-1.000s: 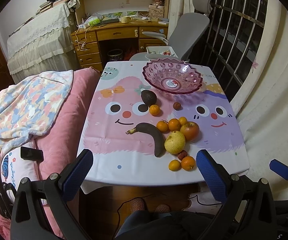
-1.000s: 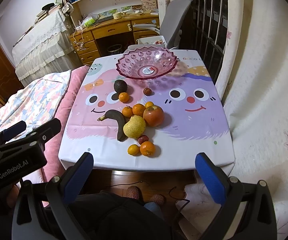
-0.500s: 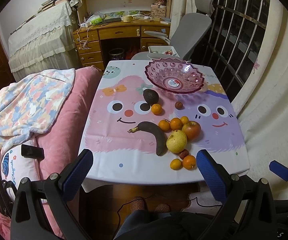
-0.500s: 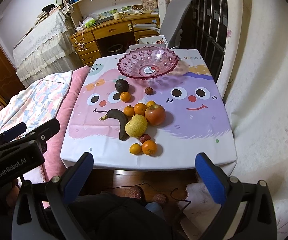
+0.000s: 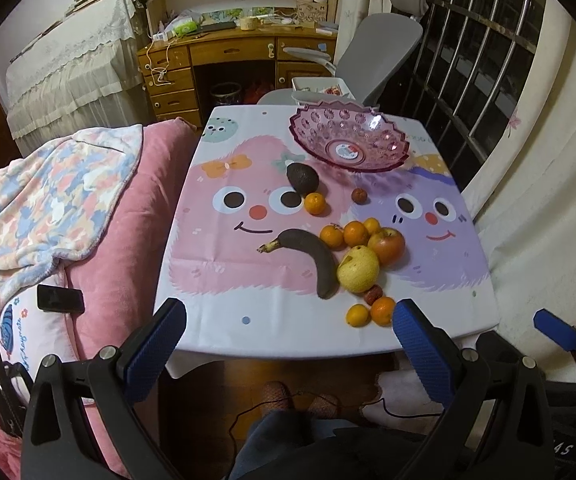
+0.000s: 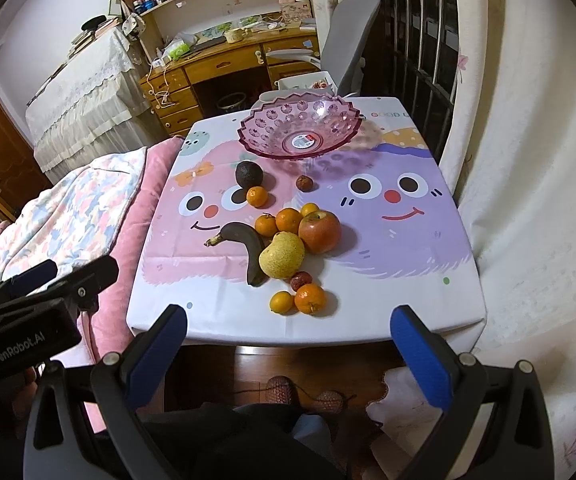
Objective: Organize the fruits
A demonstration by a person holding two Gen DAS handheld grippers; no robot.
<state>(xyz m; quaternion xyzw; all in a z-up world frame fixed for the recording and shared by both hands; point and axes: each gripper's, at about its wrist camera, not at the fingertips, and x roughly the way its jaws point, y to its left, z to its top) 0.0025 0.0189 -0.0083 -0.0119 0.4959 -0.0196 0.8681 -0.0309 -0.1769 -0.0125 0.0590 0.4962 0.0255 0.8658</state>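
Observation:
An empty pink plastic bowl (image 5: 350, 141) (image 6: 300, 128) stands at the far end of a table with a cartoon cloth (image 5: 223, 280). In front of it lie an avocado (image 5: 302, 177), a blackened banana (image 5: 312, 258), a yellow pear (image 5: 358, 269), a red apple (image 5: 386, 245), several small oranges (image 5: 382, 311) and small dark-red fruits (image 5: 359, 195). My left gripper (image 5: 290, 344) hangs open before the table's near edge, holding nothing. My right gripper (image 6: 288, 342) is open too, just short of the near edge, with the oranges (image 6: 310, 298) ahead of it.
A pink quilt with a patterned blanket (image 5: 59, 208) lies against the table's left side, a black phone (image 5: 60, 299) on it. A grey office chair (image 5: 372, 56) and wooden desk (image 5: 223, 60) stand behind the table. A curtain (image 6: 528, 200) hangs on the right. The person's feet (image 6: 304, 394) rest on the floor below.
Both grippers have moved slightly forward toward the table, so the fruits and bowl look a little closer. Both stay open; nothing on the table has moved.

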